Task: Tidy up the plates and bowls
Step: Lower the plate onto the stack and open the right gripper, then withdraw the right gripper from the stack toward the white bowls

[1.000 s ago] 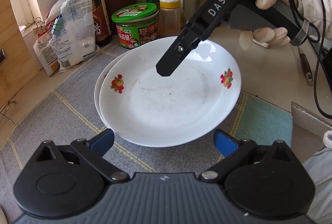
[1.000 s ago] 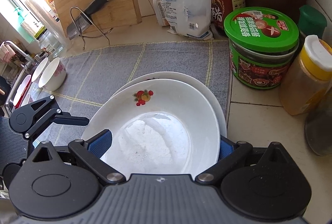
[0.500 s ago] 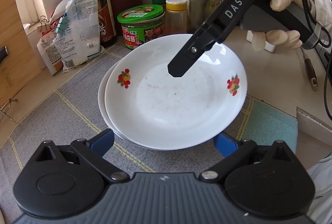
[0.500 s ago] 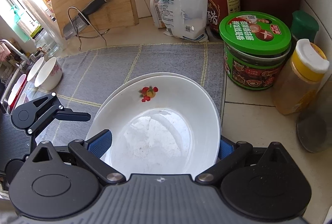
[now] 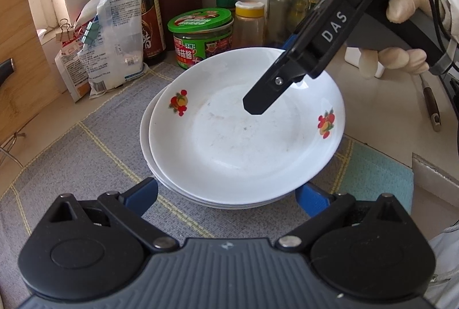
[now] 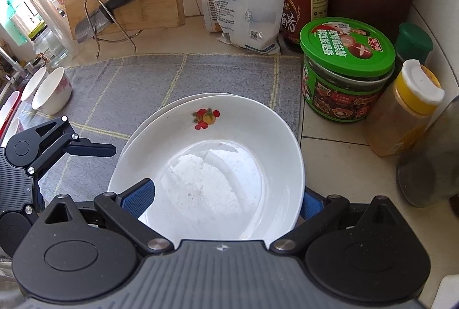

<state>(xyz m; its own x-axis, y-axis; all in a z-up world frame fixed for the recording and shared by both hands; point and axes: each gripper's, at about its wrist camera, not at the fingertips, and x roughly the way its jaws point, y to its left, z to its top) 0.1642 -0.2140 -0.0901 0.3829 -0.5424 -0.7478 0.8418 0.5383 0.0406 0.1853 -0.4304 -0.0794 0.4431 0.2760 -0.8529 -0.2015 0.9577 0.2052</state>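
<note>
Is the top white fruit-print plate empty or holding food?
Empty: the top white fruit-print plate shows a bare well in both views, only faint smudges. It sits on another white plate.

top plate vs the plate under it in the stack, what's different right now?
The top plate shows its whole face and two fruit decals; the lower plate shows only a rim crescent. The top plate sits offset toward the right gripper, whose fingers straddle its rim; the lower plate sticks out the opposite side, with no gripper seen touching it. Both are white and shallow, on the grey mat.
</note>
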